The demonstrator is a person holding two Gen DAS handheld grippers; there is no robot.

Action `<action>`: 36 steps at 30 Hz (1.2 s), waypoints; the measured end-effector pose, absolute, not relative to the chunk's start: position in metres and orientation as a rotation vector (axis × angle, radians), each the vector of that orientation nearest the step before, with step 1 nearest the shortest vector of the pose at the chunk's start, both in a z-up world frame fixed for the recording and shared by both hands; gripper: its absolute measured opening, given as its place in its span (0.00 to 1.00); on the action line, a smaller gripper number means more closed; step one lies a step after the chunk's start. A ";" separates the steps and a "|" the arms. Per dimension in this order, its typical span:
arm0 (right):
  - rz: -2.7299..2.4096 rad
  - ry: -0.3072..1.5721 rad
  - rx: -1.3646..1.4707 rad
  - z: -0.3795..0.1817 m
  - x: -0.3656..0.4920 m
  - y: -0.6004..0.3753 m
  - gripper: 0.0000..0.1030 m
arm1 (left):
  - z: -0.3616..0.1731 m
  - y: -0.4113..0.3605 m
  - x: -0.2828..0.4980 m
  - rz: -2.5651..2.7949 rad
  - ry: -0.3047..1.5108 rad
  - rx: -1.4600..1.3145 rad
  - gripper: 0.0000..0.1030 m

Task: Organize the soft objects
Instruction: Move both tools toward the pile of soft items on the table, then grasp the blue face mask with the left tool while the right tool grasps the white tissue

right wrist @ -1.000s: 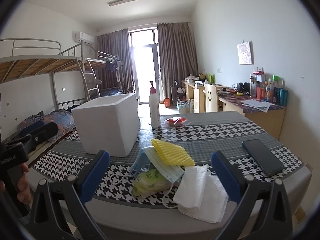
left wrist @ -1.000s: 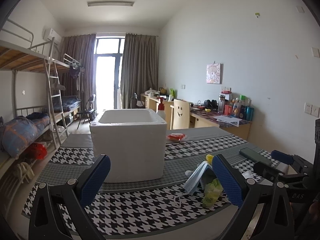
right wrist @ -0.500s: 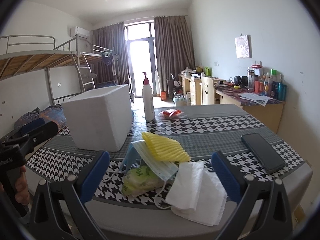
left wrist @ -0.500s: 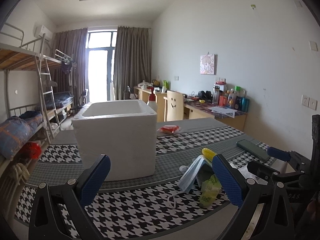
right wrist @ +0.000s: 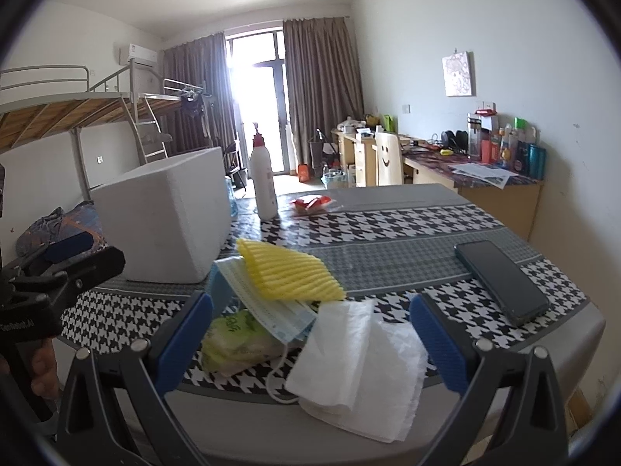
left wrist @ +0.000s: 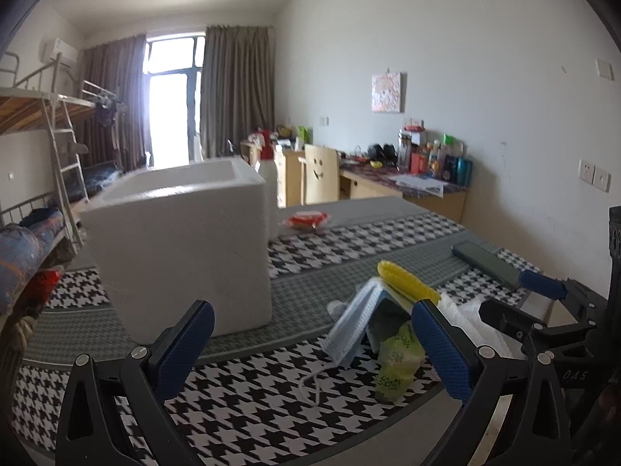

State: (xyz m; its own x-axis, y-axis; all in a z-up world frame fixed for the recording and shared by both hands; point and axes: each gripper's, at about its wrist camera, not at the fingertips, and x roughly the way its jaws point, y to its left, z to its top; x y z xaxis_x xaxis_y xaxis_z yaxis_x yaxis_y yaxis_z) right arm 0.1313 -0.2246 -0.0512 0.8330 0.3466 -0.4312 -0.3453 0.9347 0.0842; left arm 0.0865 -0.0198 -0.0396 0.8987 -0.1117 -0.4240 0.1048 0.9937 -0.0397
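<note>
A pile of soft things lies near the table's front edge: a yellow foam net [right wrist: 287, 272], a blue face mask [right wrist: 268, 303], a green wipes pack [right wrist: 236, 345] and white tissues [right wrist: 361, 365]. The pile also shows in the left wrist view, with the foam net [left wrist: 407, 281], mask [left wrist: 351, 328] and wipes pack [left wrist: 398, 365]. A white foam box [left wrist: 182, 248] [right wrist: 167, 221] stands open-topped left of the pile. My left gripper [left wrist: 310, 343] is open and empty, just short of the pile. My right gripper [right wrist: 310, 343] is open and empty over the tissues.
A black phone [right wrist: 500, 281] lies at the table's right. A white pump bottle [right wrist: 262, 182] and a red-and-white packet [right wrist: 312, 204] stand behind the box. The houndstooth cloth [left wrist: 248, 400] covers the table. Bunk beds are left, desks right.
Both grippers have moved forward and lower toward the pile, which now looks larger. The left view has swung right. Both stay open.
</note>
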 end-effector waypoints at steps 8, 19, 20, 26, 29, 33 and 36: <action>0.354 0.480 0.005 -0.059 0.139 -0.230 1.00 | -0.051 -0.030 0.105 -0.123 0.496 0.012 0.99; 0.336 0.510 0.035 -0.067 0.147 -0.244 1.00 | -0.068 -0.044 0.133 -0.109 0.573 0.086 0.99; 0.336 0.511 0.037 -0.067 0.148 -0.245 1.00 | -0.070 -0.046 0.136 -0.102 0.575 0.095 0.99; 0.327 0.533 0.038 -0.076 0.152 -0.250 1.00 | -0.076 -0.050 0.150 -0.085 0.596 0.120 0.97; 0.320 0.546 0.040 -0.081 0.154 -0.255 1.00 | -0.077 -0.051 0.155 -0.093 0.600 0.115 0.91; 0.305 0.557 0.054 -0.086 0.156 -0.263 1.00 | -0.080 -0.054 0.162 -0.122 0.634 0.101 0.76; 0.301 0.565 0.059 -0.087 0.156 -0.265 1.00 | -0.080 -0.059 0.166 -0.136 0.637 0.103 0.69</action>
